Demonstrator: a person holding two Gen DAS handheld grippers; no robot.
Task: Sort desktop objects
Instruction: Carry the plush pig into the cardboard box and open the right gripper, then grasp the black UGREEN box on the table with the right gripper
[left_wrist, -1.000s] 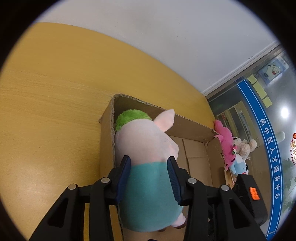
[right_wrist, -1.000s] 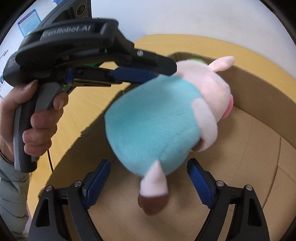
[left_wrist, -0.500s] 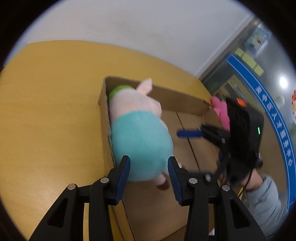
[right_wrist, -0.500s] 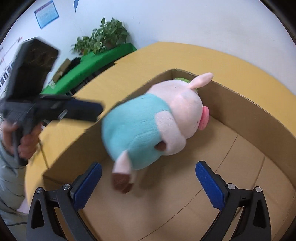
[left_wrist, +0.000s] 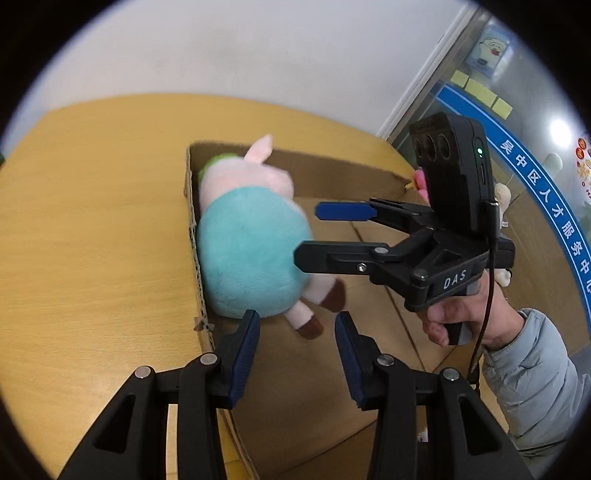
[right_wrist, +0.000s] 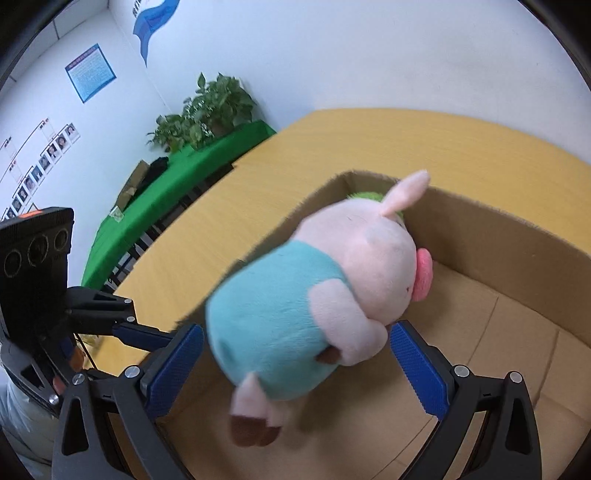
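Observation:
A pink pig plush in a teal shirt (left_wrist: 251, 243) lies in a cardboard box (left_wrist: 280, 162), against its left wall, head toward the far corner. A green plush patch shows behind its head. My left gripper (left_wrist: 297, 349) is open and empty, just behind the pig's feet. My right gripper (right_wrist: 295, 363) is open, its blue pads either side of the pig (right_wrist: 314, 306), not gripping. The right gripper also shows in the left wrist view (left_wrist: 325, 232), reaching in from the right. The left gripper shows at the left of the right wrist view (right_wrist: 110, 317).
The box stands on a yellow wooden table (left_wrist: 92, 229). Pink and beige plush toys (left_wrist: 421, 181) sit past the box's far right corner. A green-covered table (right_wrist: 177, 177) with a potted plant (right_wrist: 207, 107) stands by the far wall.
My left gripper let go of the pig and drew back toward me. The pig dropped into the box. My right gripper moved in around the pig.

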